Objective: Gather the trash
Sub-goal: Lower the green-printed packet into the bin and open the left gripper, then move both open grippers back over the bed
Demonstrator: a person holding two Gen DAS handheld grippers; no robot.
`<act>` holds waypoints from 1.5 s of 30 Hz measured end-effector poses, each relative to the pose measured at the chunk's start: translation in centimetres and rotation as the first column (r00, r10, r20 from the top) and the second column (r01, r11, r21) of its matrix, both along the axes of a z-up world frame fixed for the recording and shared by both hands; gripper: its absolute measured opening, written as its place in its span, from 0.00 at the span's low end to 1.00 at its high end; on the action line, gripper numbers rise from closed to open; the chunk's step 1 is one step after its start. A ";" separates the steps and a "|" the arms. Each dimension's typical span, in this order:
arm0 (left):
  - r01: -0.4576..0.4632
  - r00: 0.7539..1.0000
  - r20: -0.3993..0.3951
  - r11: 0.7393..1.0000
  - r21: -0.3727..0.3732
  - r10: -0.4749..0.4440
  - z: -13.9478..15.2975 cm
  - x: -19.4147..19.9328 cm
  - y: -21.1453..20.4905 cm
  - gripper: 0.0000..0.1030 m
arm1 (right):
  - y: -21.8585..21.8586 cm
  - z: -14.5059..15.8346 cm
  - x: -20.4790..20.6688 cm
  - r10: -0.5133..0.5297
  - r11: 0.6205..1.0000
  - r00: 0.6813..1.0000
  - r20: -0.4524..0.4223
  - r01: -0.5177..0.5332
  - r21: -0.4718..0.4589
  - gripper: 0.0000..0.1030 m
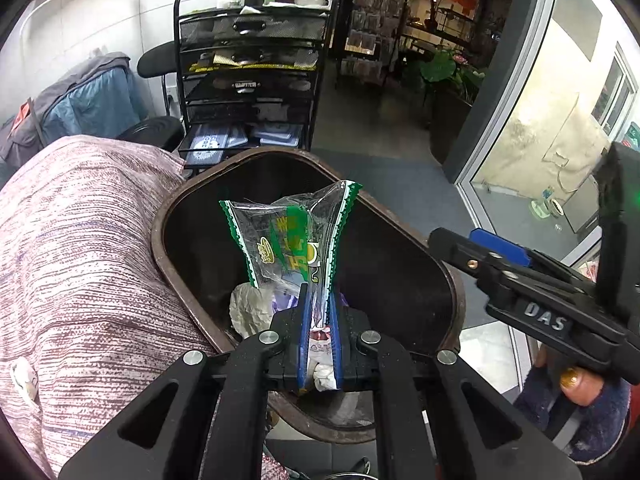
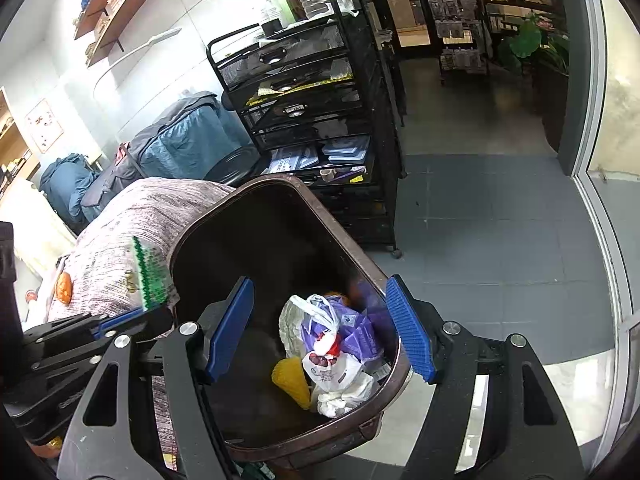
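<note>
Green-edged wrapper [image 1: 294, 236] stands upright, pinched by left gripper [image 1: 319, 322]; right gripper [image 2: 320, 330] gapes.

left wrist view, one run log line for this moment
left claw shut on clear green-edged snack wrapper | over brown plastic trash bin | right claw open, empty

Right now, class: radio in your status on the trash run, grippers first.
Left gripper shut on green-edged wrapper, over the brown bin. Right gripper open, empty, above bin. Bags already inside. Nothing blocking the drop.
</note>
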State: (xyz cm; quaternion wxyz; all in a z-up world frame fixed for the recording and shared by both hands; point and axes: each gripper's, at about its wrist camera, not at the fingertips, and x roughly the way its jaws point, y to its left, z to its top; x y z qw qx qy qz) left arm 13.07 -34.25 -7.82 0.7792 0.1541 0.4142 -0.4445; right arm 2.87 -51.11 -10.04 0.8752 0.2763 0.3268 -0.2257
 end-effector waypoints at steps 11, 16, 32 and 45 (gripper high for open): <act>-0.025 0.998 0.065 1.000 0.003 0.025 0.3 -0.1 0.4 0.77 | 0.2 0.4 0.1 -0.013 1.000 1.000 0.001 0.013 -0.010 0.76; -0.047 0.992 0.119 0.999 -0.010 0.048 1.7 -0.7 1.2 0.88 | 0.3 0.8 0.1 -0.015 1.000 1.000 0.011 0.015 -0.017 0.78; -0.159 0.959 0.217 0.980 -0.121 0.182 5.8 -2.3 9.0 0.94 | 3.2 2.6 2.0 0.064 0.998 0.996 0.064 -0.061 -0.035 0.86; -0.342 0.886 0.281 0.929 -0.143 0.370 6.8 -1.0 17.7 0.94 | 9.8 4.0 6.6 0.255 0.967 0.963 0.085 -0.252 -0.050 0.86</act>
